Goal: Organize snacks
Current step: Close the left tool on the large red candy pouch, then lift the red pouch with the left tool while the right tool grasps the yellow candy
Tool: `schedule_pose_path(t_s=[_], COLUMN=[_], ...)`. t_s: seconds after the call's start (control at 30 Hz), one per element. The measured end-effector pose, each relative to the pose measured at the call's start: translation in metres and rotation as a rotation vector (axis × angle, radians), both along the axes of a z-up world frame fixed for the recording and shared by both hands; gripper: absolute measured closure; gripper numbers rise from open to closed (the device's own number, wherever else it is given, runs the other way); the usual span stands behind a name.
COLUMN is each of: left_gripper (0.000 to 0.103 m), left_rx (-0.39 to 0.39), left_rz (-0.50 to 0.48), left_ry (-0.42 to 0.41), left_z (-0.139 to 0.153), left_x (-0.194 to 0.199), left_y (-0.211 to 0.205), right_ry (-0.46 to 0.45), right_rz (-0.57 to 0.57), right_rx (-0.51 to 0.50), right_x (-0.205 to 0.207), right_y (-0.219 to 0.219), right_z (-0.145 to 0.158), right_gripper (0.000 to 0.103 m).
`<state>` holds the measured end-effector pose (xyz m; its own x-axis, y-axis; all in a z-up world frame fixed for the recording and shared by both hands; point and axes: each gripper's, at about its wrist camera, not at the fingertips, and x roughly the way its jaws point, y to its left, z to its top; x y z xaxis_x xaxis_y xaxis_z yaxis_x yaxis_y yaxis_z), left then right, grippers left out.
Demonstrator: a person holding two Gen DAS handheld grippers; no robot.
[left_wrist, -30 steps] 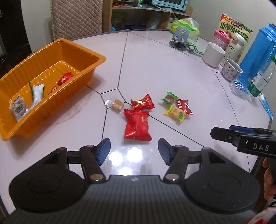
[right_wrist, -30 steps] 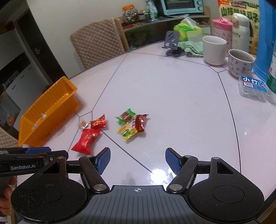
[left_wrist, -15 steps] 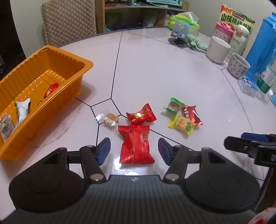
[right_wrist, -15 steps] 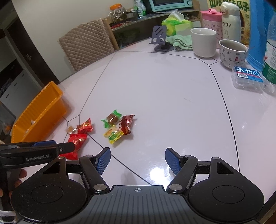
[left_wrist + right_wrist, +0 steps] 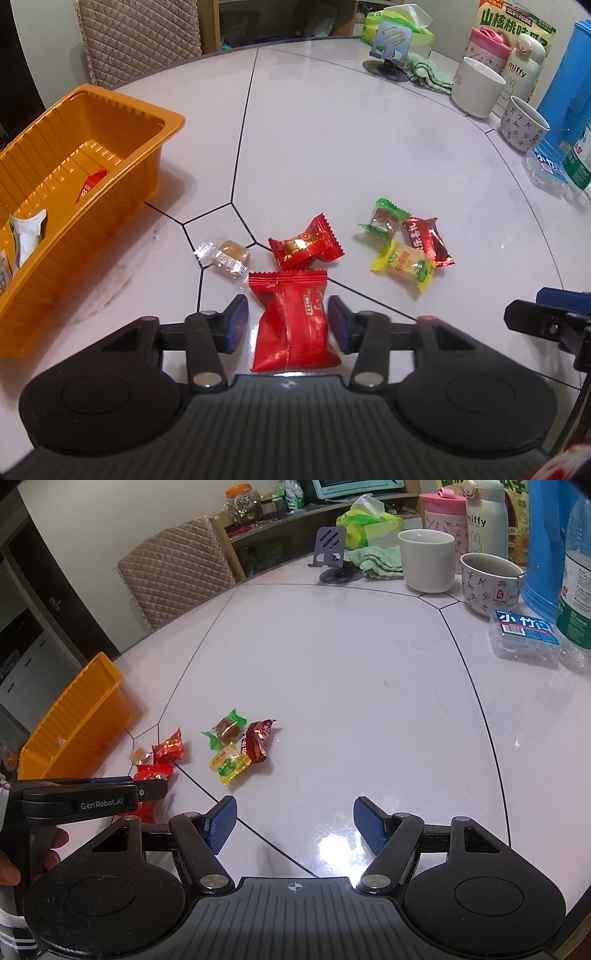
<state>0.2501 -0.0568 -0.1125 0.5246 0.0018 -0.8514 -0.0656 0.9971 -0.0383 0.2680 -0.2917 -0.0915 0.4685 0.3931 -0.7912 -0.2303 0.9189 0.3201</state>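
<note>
the left tool (image 5: 288,325) stood open over the glossy pale surface (image 5: 332,140), its blue ribbed pads either side of a large red foil packet (image 5: 291,321). the right pad lay at the packet's edge and the left pad stood slightly apart from it; no grip was evident. the packet was flat, pillow-shaped, with crimped ends, and lay on the surface.

just ahead of the left tool sat a smaller red crimped sweet (image 5: 304,245), touching or nearly touching the large packet's far end. ahead and to the left lay a clear-wrapped amber candy (image 5: 227,254). ahead and to the right were three wrapped pieces in a cluster: a green-ended one (image 5: 384,219), a dark red foil one (image 5: 426,240) and a yellow one (image 5: 404,264), touching one another.

far left of the left tool stood an orange ribbed plastic tray (image 5: 110,107), rectangular, holding a white packet (image 5: 27,236) and a red piece (image 5: 90,184).

the right tool (image 5: 293,825) was wide open and held nothing, over bare surface; the cluster lay ahead to its left.

a white mug (image 5: 426,559) and a patterned cup (image 5: 489,581) stood well ahead at the far right.
</note>
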Motion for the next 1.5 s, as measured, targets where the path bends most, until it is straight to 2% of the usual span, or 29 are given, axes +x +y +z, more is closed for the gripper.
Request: schedule_pose_path(t_s=[0.07,0.43,0.8,0.97,1.1,1.27,1.5], left_gripper=[0.068,0.071,0.071,0.071,0.071,0.073,0.076], left_rx=[0.002,0.000,0.018,0.026,0.027,0.022,0.012], left_rz=[-0.003,0.018,0.147,0.209,0.241,0.268,0.273], left_ry=[-0.001,-0.034,-0.064,-0.067,-0.072,-0.075,-0.077], left_z=[0.000,0.013,0.031,0.035,0.037,0.040,0.041], left_x=[-0.001,-0.021,-0.056,-0.070,-0.079,-0.088,-0.094], left_y=[0.000,0.012,0.055,0.075,0.086,0.095,0.098], right_ry=[-0.004,-0.041,-0.061,-0.053,-0.062,-0.118,-0.116], right_rz=[0.005,0.061,0.106,0.105,0.107,0.207,0.304], right_rx=[0.002,0.005,0.009,0.004,-0.008,-0.020,-0.078], right_x=[0.000,0.009,0.036,0.052,0.057,0.049,0.044], right_y=[0.001,0.017,0.039,0.045,0.050,0.066,0.087], right_z=[0.000,0.001,-0.009,-0.016,-0.018,-0.013,-0.028], right_gripper=[0.032,0.033,0.057,0.063,0.064,0.064,0.066])
